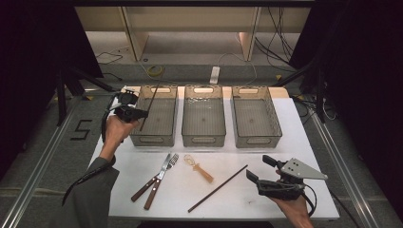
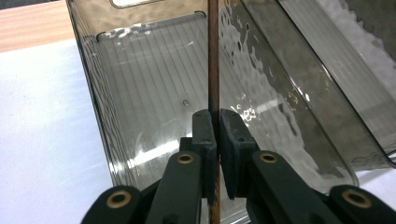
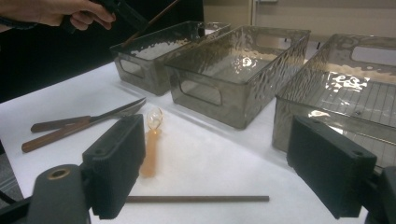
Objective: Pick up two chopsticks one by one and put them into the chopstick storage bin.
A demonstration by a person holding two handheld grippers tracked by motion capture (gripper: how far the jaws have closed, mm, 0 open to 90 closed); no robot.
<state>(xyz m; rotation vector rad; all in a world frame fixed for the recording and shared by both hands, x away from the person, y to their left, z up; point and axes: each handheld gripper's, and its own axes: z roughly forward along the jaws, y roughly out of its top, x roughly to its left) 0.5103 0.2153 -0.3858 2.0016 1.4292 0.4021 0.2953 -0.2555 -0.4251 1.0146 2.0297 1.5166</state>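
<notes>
While the chopstick (image 1: 148,105) leans steeply over the left bin (image 1: 157,116) at upper left of the high view, pinched by the left claw (image 1: 138,114), the right claw (image 1: 259,172) hangs open lower right.
</notes>
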